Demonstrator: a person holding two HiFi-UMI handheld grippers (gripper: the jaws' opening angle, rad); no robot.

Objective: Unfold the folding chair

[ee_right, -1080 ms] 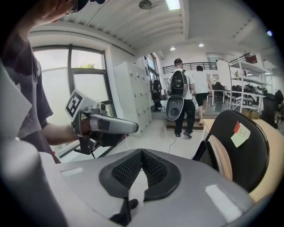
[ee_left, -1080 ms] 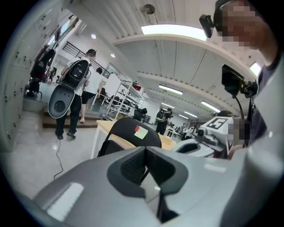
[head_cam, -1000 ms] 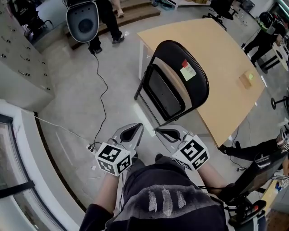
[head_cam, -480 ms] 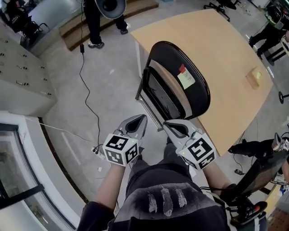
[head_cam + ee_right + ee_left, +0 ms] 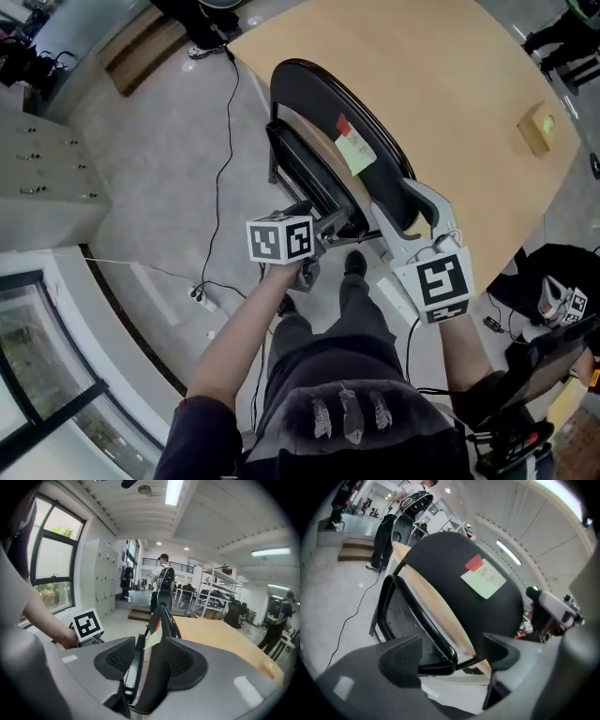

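Only our right gripper's [image 5: 147, 660] view shows its just-opened jaws loosely straddling the folding chair's [image 5: 309, 98] smooth, rounded black backrest [image 5: 153, 684]. Our left gripper's [image 5: 451, 653] jaws, just widened too, flank the tubular seat frame [image 5: 440, 669]. The chair stands folded at twelve o'clock, against the wooden table [image 5: 450, 84].

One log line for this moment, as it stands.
black folding chair: folded, by wooden table | left gripper: jaws just opening, seat frame between | right gripper: jaws just opening, backrest between

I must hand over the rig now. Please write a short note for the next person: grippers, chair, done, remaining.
Left gripper: open, jaws just opened, seat frame between them, ungripped.
Right gripper: open, jaws just opened, backrest edge between them, unclamped.
Folding chair: folded, against the table.
Done: both grippers placed at the chair.
Left: grip, then pull seat from backrest.
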